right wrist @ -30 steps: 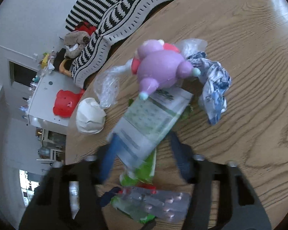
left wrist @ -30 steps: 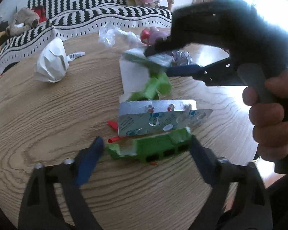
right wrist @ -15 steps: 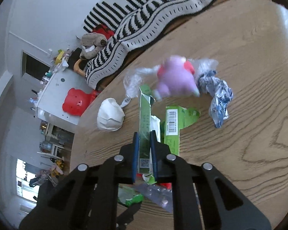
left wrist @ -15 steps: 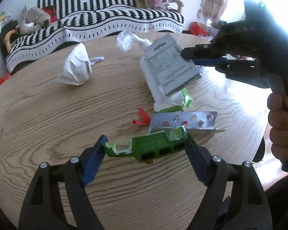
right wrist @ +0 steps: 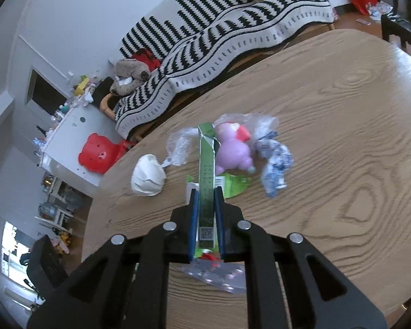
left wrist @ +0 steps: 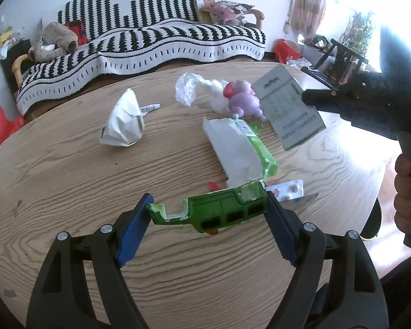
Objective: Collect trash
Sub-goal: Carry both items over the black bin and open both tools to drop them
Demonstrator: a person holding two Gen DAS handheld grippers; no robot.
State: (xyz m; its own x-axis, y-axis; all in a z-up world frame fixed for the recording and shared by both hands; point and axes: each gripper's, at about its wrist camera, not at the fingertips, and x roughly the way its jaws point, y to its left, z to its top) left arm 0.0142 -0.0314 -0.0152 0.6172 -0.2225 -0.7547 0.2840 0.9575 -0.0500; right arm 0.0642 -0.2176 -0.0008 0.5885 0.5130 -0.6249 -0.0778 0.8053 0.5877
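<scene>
My left gripper (left wrist: 208,205) is shut on a torn green carton piece (left wrist: 224,211) that spans the gap from pad to pad, just above the wooden table (left wrist: 68,178). My right gripper (right wrist: 207,200) is shut on a flattened grey-green box (right wrist: 207,170), seen edge-on and held clear of the table. In the left wrist view that box (left wrist: 287,109) hangs at the right from the right gripper (left wrist: 307,98), a hand on its handle. On the table lie a white-and-green flattened carton (left wrist: 238,145), a blister pack (left wrist: 287,189), crumpled white paper (left wrist: 123,120) and clear plastic wrap (left wrist: 189,87).
A purple toy pig (right wrist: 233,150) and a crumpled blue-white wrapper (right wrist: 276,164) lie behind the held box. Small red scraps (left wrist: 212,185) sit by the blister pack. A sofa with a striped blanket (left wrist: 150,41) runs along the table's far edge.
The right gripper closed on the flat box, lifted it off the pile and carried it up and to the right. The left gripper rose with the green piece held.
</scene>
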